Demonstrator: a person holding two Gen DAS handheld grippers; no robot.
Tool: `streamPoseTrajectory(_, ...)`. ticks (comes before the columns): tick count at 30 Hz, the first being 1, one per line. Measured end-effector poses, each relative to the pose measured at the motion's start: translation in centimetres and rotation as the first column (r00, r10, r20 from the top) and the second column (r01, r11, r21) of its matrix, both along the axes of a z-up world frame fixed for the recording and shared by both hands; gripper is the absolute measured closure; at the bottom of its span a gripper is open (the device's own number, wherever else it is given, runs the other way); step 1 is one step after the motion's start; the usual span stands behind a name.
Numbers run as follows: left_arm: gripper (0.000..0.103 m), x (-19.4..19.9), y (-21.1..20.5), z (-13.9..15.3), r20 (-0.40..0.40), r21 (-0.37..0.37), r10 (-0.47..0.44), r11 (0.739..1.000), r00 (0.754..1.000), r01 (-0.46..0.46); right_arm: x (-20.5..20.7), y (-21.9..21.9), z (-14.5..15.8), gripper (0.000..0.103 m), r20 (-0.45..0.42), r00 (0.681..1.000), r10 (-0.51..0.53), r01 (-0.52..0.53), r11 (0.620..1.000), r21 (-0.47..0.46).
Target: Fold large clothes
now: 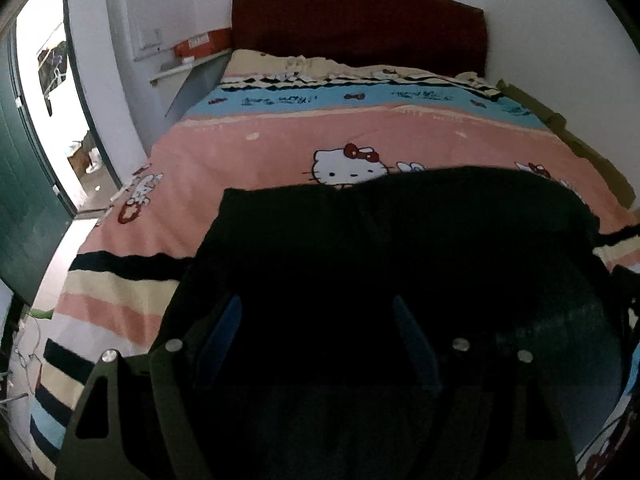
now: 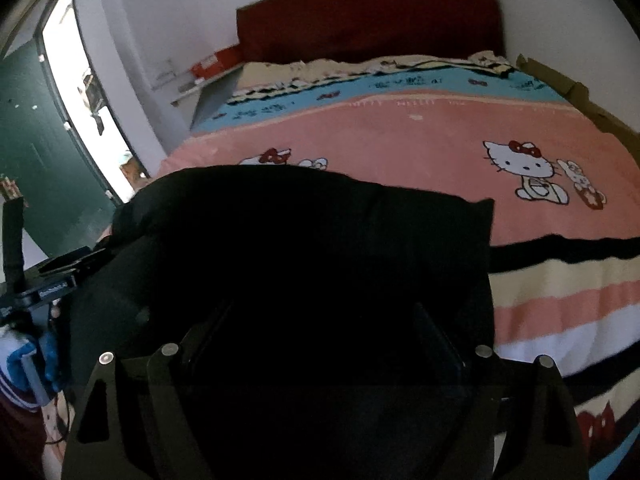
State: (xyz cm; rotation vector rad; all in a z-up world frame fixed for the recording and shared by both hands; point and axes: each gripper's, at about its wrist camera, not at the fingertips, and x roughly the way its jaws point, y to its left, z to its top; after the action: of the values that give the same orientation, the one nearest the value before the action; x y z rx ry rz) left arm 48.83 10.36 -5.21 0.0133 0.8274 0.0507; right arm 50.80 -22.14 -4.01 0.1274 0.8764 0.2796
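Observation:
A large black garment (image 1: 400, 232) lies spread on the near part of the bed; it also shows in the right wrist view (image 2: 304, 240). My left gripper (image 1: 318, 312) hovers over its near edge with blue-padded fingers (image 1: 224, 332) wide apart and nothing between them. My right gripper (image 2: 322, 320) is over the garment's right part, its dark fingers (image 2: 436, 336) apart; against the black cloth I cannot tell whether they touch it. The left gripper's body (image 2: 60, 276) shows at the left of the right wrist view.
The bed has a pink, blue and striped Hello Kitty cover (image 1: 280, 140) and a dark red headboard (image 1: 360, 24) at the wall. A green door (image 1: 24, 200) stands open on the left. Cardboard (image 1: 580, 140) lines the bed's right side. A shelf with a red box (image 1: 200, 46) is beside the headboard.

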Motion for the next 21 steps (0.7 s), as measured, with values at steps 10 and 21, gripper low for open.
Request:
streamPoseTrajectory(10, 0.025, -1.3, 0.2, -2.2, 0.041, 0.008, 0.001, 1.0, 0.999, -0.001, -0.9, -2.3, -3.7, 0.015, -0.023, 0.999, -0.046, 0.046, 0.999, 0.018)
streamPoseTrajectory(21, 0.025, -2.0, -0.4, -3.0, 0.079, 0.036, -0.003, 0.999, 0.997, 0.0, -1.4, -2.8, -5.2, 0.012, -0.011, 0.998, -0.063, 0.064, 0.997, 0.051)
